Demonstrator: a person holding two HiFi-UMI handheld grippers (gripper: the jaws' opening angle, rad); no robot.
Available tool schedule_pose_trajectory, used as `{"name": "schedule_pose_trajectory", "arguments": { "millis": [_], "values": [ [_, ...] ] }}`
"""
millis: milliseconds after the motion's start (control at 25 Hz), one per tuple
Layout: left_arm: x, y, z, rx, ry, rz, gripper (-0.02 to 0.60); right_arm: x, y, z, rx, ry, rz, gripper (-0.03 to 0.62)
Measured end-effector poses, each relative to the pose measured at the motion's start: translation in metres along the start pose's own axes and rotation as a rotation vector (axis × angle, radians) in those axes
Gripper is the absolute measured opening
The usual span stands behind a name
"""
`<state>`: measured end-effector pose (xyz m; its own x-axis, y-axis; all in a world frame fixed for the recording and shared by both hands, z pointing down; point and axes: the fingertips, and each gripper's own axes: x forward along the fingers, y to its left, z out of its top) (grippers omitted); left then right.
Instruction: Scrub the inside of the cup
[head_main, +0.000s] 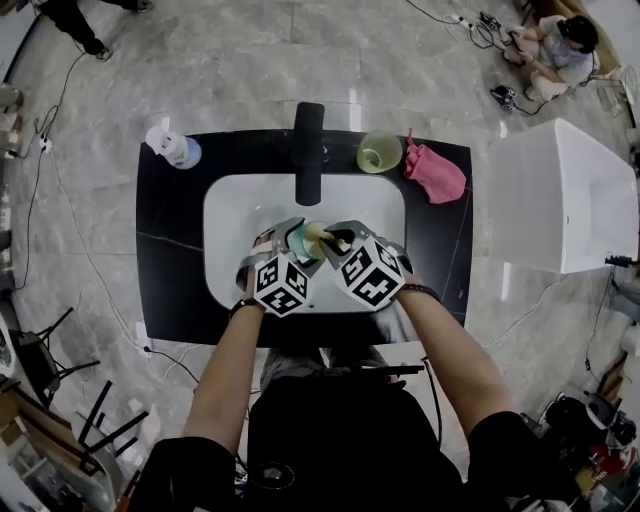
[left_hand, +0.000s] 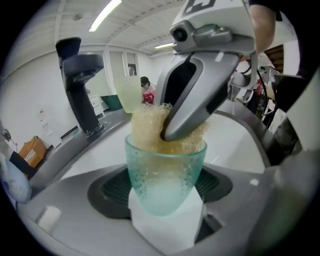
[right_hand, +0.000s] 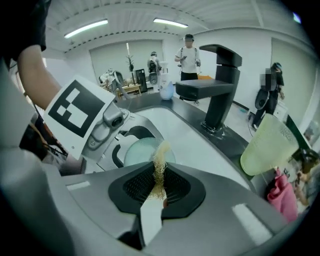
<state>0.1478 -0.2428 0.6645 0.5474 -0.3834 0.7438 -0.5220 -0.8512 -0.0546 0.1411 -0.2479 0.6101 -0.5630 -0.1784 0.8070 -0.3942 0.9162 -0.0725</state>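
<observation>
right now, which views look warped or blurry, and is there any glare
Head view: sharp, edges mildly bowed, a pale glare streak on the floor beyond the faucet. Left gripper view: heavy fisheye, black corners; green cup crisp, foreground soft. Right gripper view: same fisheye, ceiling lights bowed, the sponge up close slightly soft.

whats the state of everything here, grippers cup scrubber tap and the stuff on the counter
left gripper, shut on the translucent teal glass cup
translucent teal glass cup, held over the white sink basin
yellow mesh scrubber, stuffed into the cup's mouth
right gripper, shut on the scrubber
black tap, no water seen running
pale green plastic cup, upright on the black counter
pink cloth, crumpled beside it
</observation>
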Motion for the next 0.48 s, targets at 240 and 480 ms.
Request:
{"name": "schedule_pose_trajectory", "arguments": {
  "millis": [240,480],
  "values": [
    [-0.015,-0.01,0.009,0.062,0.036,0.03,0.368,-0.012,0.02,-0.004,-0.076,0.039,0.087,0.041],
    [-0.026,-0.014,0.01,0.131,0.086,0.045,0.368,-0.028,0.039,0.011,0.028,0.02,0.224,0.041]
  ]
}}
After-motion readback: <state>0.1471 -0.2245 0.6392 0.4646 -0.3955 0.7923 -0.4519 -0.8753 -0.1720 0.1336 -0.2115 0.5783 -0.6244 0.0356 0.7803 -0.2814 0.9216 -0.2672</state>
